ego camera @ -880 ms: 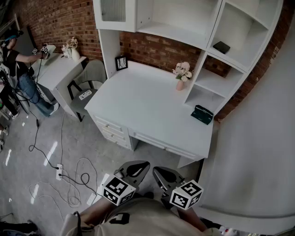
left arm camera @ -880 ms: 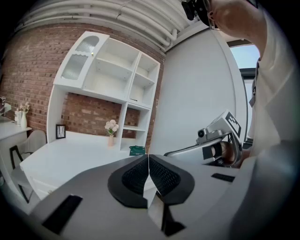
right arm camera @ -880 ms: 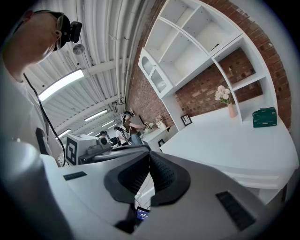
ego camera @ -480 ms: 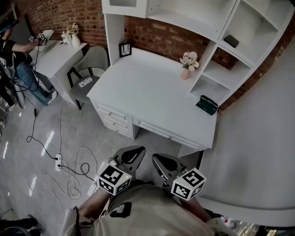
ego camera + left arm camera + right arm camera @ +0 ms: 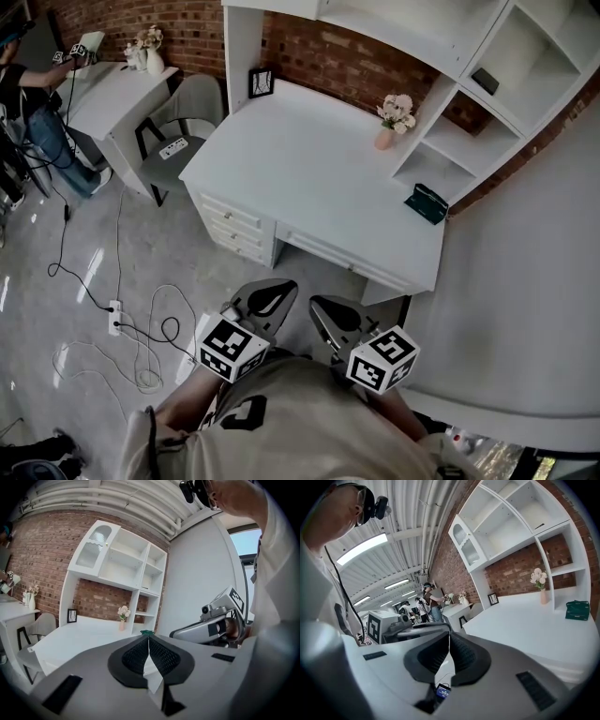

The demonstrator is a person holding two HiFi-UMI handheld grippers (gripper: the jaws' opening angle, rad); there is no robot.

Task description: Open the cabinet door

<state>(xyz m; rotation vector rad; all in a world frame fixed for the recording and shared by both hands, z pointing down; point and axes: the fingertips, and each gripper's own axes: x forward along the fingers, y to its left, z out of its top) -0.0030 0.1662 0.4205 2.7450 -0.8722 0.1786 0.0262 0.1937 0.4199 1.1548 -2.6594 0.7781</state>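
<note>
We hold the left gripper (image 5: 274, 292) and right gripper (image 5: 326, 311) side by side, fingers pressed together on nothing, well apart from the desk (image 5: 309, 169) and the arched cabinet door (image 5: 90, 551).

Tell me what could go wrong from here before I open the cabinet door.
Loose cables lie on the floor beside your path: a possible trip. The cabinet door sits high above the desk, so reaching over might knock the picture frame. Both the left gripper and right gripper are shut; they need opening first.
</note>
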